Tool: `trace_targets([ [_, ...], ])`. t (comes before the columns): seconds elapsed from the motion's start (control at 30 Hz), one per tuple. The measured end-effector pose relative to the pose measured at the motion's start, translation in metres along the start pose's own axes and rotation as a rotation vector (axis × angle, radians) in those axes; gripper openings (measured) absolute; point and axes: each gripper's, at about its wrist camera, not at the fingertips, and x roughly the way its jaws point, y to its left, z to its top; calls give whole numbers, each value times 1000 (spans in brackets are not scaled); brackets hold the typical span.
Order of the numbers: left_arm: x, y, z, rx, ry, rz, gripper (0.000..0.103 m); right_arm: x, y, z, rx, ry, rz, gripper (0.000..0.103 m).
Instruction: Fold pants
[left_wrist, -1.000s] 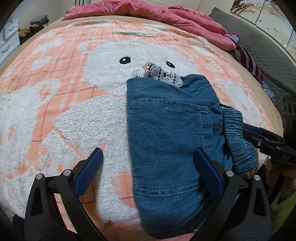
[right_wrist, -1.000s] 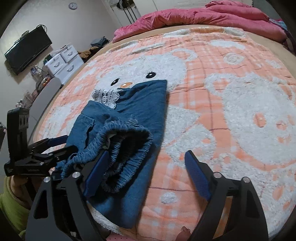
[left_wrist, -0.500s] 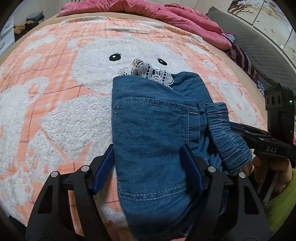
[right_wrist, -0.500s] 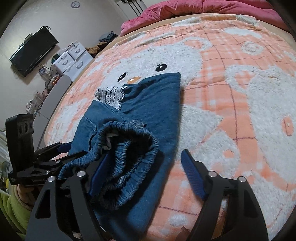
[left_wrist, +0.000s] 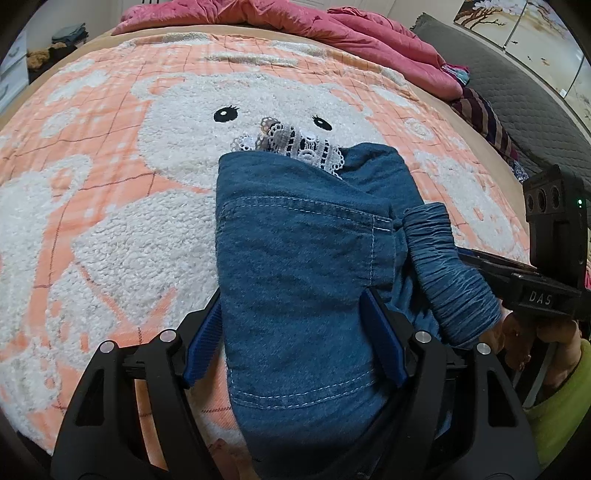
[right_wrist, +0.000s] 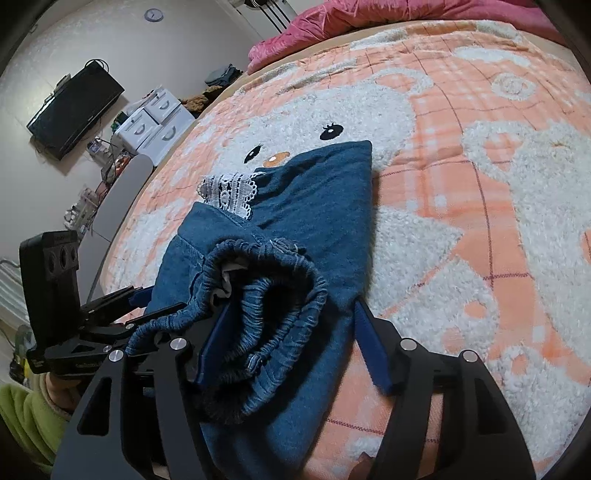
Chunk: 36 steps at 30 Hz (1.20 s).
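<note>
1. The left gripper (left_wrist: 295, 332) squeezes the folded pants (left_wrist: 303, 266) from both sides.
2. The right gripper (right_wrist: 291, 343) is closing around the bunched waistband (right_wrist: 258, 302).
3. The pants lie on the bear blanket (left_wrist: 110, 206) (white lace (left_wrist: 291, 146) peeks out).
4. This looks like gathering the bundle. Next, I think: lift gently, both together.
</note>
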Motion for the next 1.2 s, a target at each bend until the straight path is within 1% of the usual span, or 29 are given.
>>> trace_targets([
  [0.03,0,0,0,1,-1,1,64,-1,1,-1,-6,-3,4,51],
  [0.07,0,-1,0,2,-3,2,64,-2,3,-2,-12,-7,7,48],
  [0.2,-1,-5,0,7,-9,5,58,-5,13,-6,-36,-33,-25,40],
  [0.27,-3,-7,0,15,-12,5,50,-6,17,-7,-48,-46,-42,36],
  [0.3,-3,-8,1,17,-14,7,45,-8,20,-8,-58,-54,-55,35],
  [0.33,-5,-9,1,21,-17,13,36,-8,22,-8,-67,-59,-64,33],
  [0.37,-6,-10,2,25,-21,16,32,-8,23,-8,-77,-65,-72,30],
  [0.4,-8,-11,3,29,-24,16,23,-10,27,-8,-90,-75,-79,29],
  [0.43,-11,-12,5,34,-32,13,20,-12,31,-8,-105,-81,-87,27],
  [0.57,-17,-16,7,39,-44,13,17,-16,45,-7,-152,-99,-103,22],
  [0.73,-29,-19,9,39,-70,3,16,-20,65,-3,-209,-122,-122,21],
  [0.8,-35,-20,11,41,-85,5,16,-22,71,0,-224,-128,-117,21],
  [0.93,-47,-15,21,39,-120,18,16,-21,80,10,-250,-135,-109,21],
  [1.2,-56,2,43,23,-152,46,16,-9,97,44,-296,-144,-98,21],
])
